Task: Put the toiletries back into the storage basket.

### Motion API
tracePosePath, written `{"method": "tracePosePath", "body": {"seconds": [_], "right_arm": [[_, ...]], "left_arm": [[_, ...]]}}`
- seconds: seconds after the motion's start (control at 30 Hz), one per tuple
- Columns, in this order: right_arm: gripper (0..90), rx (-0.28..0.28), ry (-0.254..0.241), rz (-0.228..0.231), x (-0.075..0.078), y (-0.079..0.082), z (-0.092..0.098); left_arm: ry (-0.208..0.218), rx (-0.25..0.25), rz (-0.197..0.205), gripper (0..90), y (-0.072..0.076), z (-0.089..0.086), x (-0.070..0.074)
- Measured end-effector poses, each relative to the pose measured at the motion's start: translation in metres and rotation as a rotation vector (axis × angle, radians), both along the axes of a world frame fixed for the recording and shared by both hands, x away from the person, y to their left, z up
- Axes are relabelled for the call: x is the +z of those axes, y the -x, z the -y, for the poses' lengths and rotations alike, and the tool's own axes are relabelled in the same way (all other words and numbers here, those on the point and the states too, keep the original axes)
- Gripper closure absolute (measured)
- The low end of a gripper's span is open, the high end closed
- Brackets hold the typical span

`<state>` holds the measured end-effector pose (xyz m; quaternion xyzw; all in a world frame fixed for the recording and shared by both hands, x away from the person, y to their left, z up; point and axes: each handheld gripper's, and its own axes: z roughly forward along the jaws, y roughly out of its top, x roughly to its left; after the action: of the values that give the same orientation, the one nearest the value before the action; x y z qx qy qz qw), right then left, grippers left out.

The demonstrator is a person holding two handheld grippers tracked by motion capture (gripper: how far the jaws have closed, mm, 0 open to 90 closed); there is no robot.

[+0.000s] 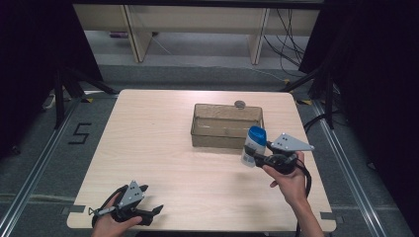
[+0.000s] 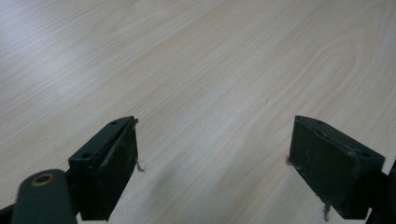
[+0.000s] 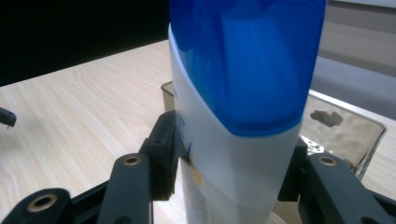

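Centrally on the far half of the desk [image 1: 163, 148] stands a clear, brownish-tinted rectangular bin [image 1: 207, 136] with upright walls; in the high view nothing can be made out inside it, and the right gripper view shows only reflections and a dark smudge on its see-through wall [image 3: 343, 126]. Just behind its far rim a small round dark object [image 1: 240, 104] lies on the desk; what it is cannot be told. Past the desk are pale furniture legs and loose cables on a grey floor, and a "5" mark [image 1: 79, 133] sits on the floor to the left.

At the bin's near right corner the white bottle with a blue cap [image 1: 254, 146] is held upright, cap up, its top level with the bin's rim and its body just outside the near wall. The right gripper [image 1: 253, 157] is clenched on it: in the right gripper view the bottle [image 3: 243, 121] stands between the two black jaws, whose pads press its white body on both sides below the cap. Whether the bottle's base touches the desk cannot be told.

Well apart, at the near left edge of the desk, the left gripper [image 1: 150, 200] is held low in the person's hand, its jaws spread wide over bare wood with nothing between them, as its own view [image 2: 212, 154] shows.
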<state>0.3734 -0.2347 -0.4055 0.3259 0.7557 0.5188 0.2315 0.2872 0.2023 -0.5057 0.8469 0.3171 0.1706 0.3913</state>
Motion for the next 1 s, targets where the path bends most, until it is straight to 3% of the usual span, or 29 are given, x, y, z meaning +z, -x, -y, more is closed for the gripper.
{"method": "tracePosePath", "body": {"seconds": [0.03,0.07,0.17,0.2,0.23,0.33,0.43,0.47,0.5,0.77,0.9,1.0], "right_arm": [[53.8,0.004,-0.009,-0.001,0.001,-0.001,0.000],[53.8,0.004,0.012,0.017,0.004,-0.003,0.001],[53.8,-0.004,0.010,0.012,0.008,-0.005,0.000],[53.9,-0.008,0.009,0.028,0.009,-0.006,0.000],[53.8,-0.012,-0.005,0.006,0.010,-0.005,-0.001],[53.9,-0.019,0.001,0.016,0.013,-0.008,0.001],[53.9,-0.022,-0.001,0.001,0.015,-0.010,0.002],[54.0,-0.025,0.005,0.002,0.015,-0.010,0.003],[53.9,-0.031,0.003,0.011,0.014,-0.012,0.003],[54.1,-0.042,0.008,-0.013,0.015,-0.016,0.004],[54.1,-0.046,0.020,0.006,0.019,-0.021,0.007],[54.1,-0.065,0.022,0.025,0.022,-0.024,0.009]], "left_arm": [[0.007,0.004,0.002,15.2,0.001,0.000,0.000],[0.044,0.014,-0.002,15.2,0.002,0.002,-0.001],[0.039,0.020,0.001,15.2,0.002,0.003,-0.001],[0.009,0.006,0.002,15.2,0.001,0.001,0.000],[0.000,0.004,0.003,15.2,0.000,0.000,0.000],[0.034,0.013,0.001,15.2,0.002,0.002,-0.001],[0.022,0.012,0.003,15.2,0.001,0.002,-0.001],[0.000,0.004,0.004,15.2,0.000,0.000,0.000],[0.034,0.012,0.000,15.2,0.002,0.002,-0.001],[0.022,0.010,0.003,15.2,0.001,0.002,-0.001],[-0.008,0.009,0.007,15.2,0.000,0.000,0.000],[-0.007,0.009,0.005,15.2,0.001,0.000,0.000]]}}
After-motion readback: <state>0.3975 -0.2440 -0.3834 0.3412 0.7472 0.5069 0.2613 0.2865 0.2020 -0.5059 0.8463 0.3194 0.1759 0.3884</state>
